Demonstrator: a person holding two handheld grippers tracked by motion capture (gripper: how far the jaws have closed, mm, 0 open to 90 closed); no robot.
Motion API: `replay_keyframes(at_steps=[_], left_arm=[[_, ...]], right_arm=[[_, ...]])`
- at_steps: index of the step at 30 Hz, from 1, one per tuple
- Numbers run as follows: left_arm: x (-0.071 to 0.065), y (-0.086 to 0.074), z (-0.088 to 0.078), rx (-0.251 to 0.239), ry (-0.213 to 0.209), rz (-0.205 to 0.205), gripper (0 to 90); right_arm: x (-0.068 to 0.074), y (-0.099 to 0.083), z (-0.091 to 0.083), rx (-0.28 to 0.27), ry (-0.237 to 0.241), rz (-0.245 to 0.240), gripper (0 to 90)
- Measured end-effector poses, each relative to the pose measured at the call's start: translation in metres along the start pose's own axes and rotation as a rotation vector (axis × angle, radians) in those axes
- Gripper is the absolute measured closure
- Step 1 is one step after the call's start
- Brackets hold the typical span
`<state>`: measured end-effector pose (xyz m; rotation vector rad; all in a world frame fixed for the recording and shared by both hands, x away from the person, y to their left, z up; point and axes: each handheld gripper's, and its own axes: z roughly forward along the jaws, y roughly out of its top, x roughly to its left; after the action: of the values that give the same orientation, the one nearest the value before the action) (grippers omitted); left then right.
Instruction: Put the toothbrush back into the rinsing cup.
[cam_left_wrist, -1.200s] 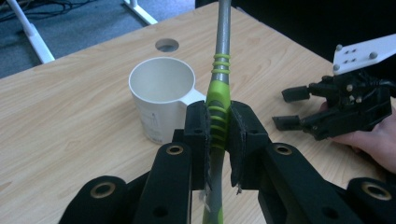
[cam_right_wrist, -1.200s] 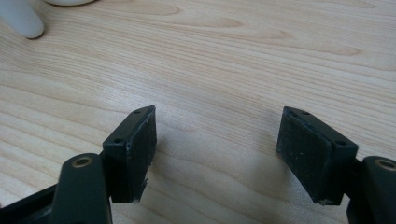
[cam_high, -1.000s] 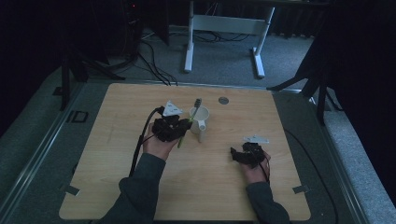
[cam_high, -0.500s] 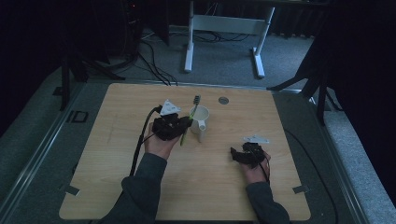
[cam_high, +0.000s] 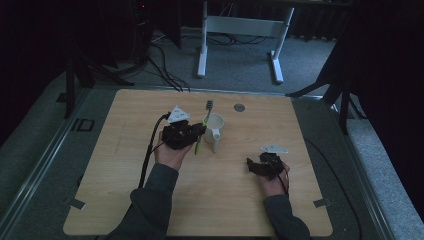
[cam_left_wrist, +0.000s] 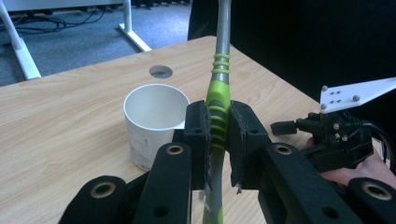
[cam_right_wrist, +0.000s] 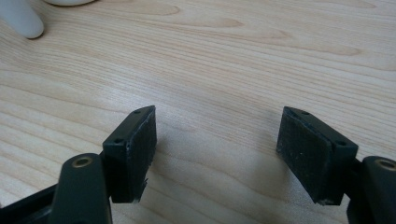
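Two grippers: one clamped on a toothbrush, one standing wide over bare wood.
Left fingers: the black pads (cam_left_wrist: 243, 140) press from both sides on the ribbed green grip of the toothbrush (cam_left_wrist: 217, 100); nothing else sits between them.
Left gripper (cam_high: 199, 131): seen from the high view mid-worktop, held in a hand with a grey sleeve, a cable trailing back from it and a pale three-cornered plate on top.
Toothbrush: green and grey handle roughly upright in the left gripper view, rising past the top edge; in the high view its dark brush head (cam_high: 209, 104) points to the far edge and its green tail shows on the near side of the fingers.
Cup (cam_left_wrist: 155, 122): white, upright, open-mouthed, just beside the toothbrush and the left fingers; whether they touch it cannot be told.
Right fingers: the two pads (cam_right_wrist: 136, 149) stand far apart, gripping nothing, wood grain showing between them.
Right gripper (cam_high: 253, 167): low by the near right part of the worktop, well apart from the cup, in the person's other hand.
Worktop (cam_high: 300, 130): pale wood with rounded corners and a round hole (cam_high: 239, 107) near its far edge, beyond the cup.
Surroundings: grey carpet and a white frame leg (cam_high: 202, 45) behind the worktop.
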<state>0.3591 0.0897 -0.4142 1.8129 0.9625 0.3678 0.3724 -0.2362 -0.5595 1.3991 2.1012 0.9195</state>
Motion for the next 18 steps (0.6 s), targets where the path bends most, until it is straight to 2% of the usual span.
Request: replay_keyframes(at_steps=[18], left_arm=[[0.0023, 0.0038, -0.0015, -0.054, -0.018, 0.002, 78.8]], right_arm=[[0.0, 0.0, 0.0, 0.0, 0.0, 0.0, 28.2]])
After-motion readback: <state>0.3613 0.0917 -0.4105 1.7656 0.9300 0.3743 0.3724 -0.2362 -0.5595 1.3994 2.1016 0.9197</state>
